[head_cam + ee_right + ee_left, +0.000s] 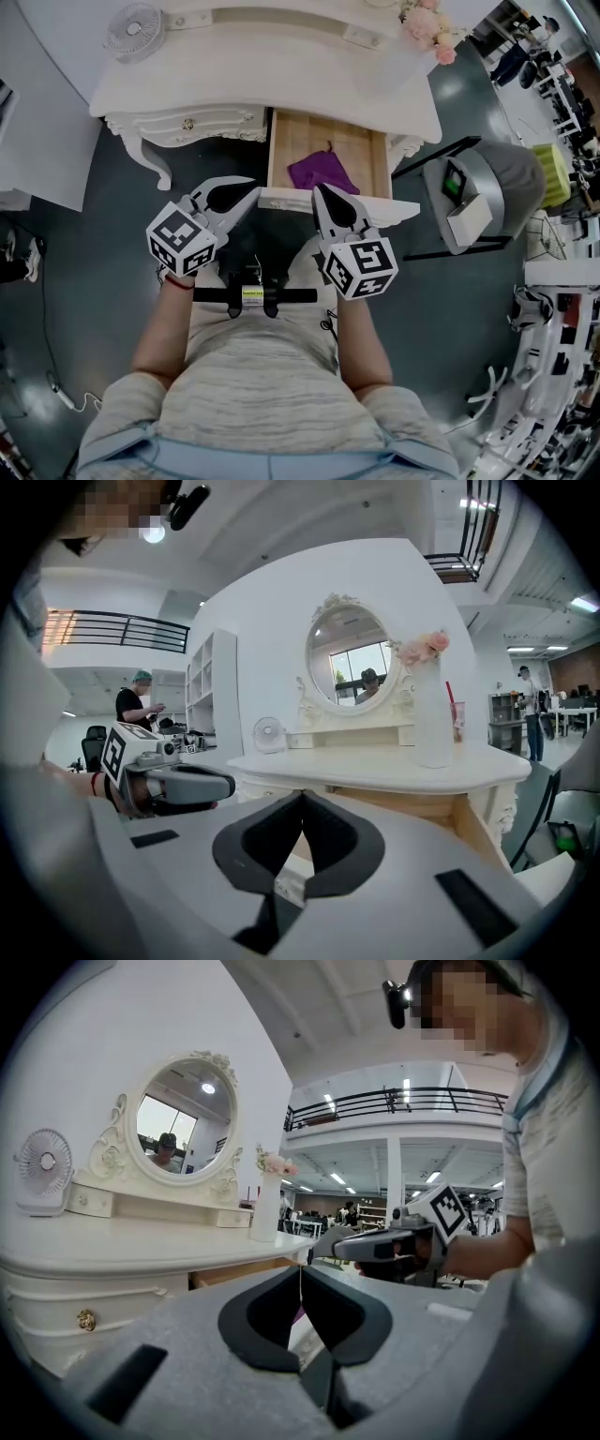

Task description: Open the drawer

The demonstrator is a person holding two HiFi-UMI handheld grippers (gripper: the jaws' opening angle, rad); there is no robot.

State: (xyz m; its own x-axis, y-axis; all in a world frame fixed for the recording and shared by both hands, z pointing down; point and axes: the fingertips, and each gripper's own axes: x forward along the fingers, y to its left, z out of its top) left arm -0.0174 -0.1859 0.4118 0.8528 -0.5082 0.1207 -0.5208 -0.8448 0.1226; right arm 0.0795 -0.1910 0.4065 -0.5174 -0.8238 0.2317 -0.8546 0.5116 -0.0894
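From the head view, the drawer (289, 141) stands open out of the white vanity counter (309, 66), and a purple cloth (322, 172) lies on its wooden floor. The left gripper (254, 188) and the right gripper (320, 191) hover side by side just in front of the drawer's white front panel, over its edge, apart from each other and not gripping it. A small fan (133, 31) and pink flowers (427, 23) stand on the counter.

In the left gripper view, the left gripper (301, 1270) has its fingers (267, 1321) pressed together with nothing between them. The drawer (246, 1273) shows just past the tips, below the counter (141, 1246). The right gripper (323, 1243) is level to the right. An oval mirror (183, 1119) stands behind.

In the right gripper view, the right gripper (302, 796) also has its fingers (342, 846) closed on each other and empty. The drawer (412, 804) lies just ahead under the counter (375, 761), and the left gripper (231, 784) is off to the left.
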